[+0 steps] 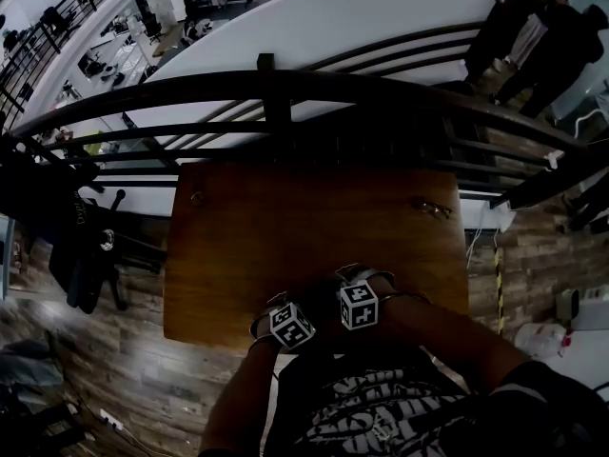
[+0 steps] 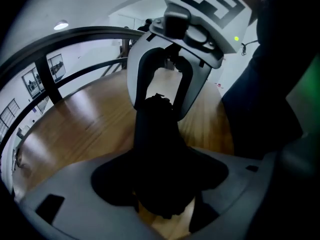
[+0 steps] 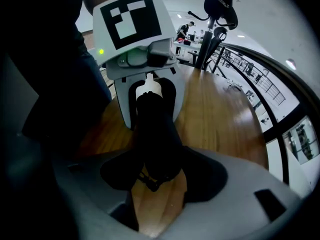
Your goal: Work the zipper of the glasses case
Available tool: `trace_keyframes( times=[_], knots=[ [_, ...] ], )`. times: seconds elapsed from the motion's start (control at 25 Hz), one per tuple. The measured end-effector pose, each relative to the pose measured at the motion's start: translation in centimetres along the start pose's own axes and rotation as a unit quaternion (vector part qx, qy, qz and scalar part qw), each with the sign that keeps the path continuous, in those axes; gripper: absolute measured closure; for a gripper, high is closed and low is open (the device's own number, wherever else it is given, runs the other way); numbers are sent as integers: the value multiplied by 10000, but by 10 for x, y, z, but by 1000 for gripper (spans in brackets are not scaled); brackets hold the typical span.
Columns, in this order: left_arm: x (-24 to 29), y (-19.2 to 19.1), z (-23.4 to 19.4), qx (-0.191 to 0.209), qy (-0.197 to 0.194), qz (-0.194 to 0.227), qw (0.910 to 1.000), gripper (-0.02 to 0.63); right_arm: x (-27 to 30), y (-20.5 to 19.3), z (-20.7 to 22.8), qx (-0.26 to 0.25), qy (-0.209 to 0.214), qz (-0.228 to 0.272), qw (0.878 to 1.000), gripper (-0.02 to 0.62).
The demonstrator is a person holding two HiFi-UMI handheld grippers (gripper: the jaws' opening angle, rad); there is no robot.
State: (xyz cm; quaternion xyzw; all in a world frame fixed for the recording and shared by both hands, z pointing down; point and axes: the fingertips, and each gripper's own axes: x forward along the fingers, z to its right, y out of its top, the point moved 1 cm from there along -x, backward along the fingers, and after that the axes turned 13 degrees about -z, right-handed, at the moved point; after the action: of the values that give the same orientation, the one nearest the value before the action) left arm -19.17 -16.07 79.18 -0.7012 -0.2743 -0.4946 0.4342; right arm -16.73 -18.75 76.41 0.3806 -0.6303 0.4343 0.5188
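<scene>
The black glasses case [image 2: 157,149] lies lengthwise between my two grippers, just above the wooden table [image 1: 304,236] near its front edge. My left gripper [image 2: 162,179] is shut on one end of the case. The other end reaches into my right gripper [image 3: 162,179], whose jaws stand wide open on either side without touching it. A small zipper pull [image 3: 149,181] hangs from that end of the case [image 3: 155,139]. In the head view the left gripper [image 1: 285,314] and the right gripper [image 1: 360,288] sit close together, and they hide the case.
A pair of glasses [image 1: 433,208] lies at the table's far right, and a small item [image 1: 197,196] at its far left. A dark curved railing [image 1: 276,89] runs behind the table. People [image 1: 542,36] stand beyond it at the upper right.
</scene>
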Motion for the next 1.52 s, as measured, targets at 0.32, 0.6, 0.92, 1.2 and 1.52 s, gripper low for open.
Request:
trace_keyframes(
  times=[0.32, 0.6, 0.92, 1.2, 1.52],
  knots=[
    [-6, -5, -2, -364, -494, 197, 9979, 329, -13, 2, 2, 852, 135, 373, 9956, 364],
    [-79, 21, -24, -599, 304, 685, 9954, 331, -118, -37, 26, 3157, -251, 1313, 9394, 364],
    [-210, 90, -34, 552, 1603, 972, 9807, 331, -284, -23, 55, 3998, -787, 2566, 8764, 461],
    [-230, 130, -18, 1080, 1716, 951, 9746, 330, -300, -29, 52, 3979, -1084, 2235, 8831, 520],
    [-220, 174, 20, 1361, 2048, 824, 9658, 331, -297, -83, 24, 3671, -1333, 1729, 9042, 572]
  ],
)
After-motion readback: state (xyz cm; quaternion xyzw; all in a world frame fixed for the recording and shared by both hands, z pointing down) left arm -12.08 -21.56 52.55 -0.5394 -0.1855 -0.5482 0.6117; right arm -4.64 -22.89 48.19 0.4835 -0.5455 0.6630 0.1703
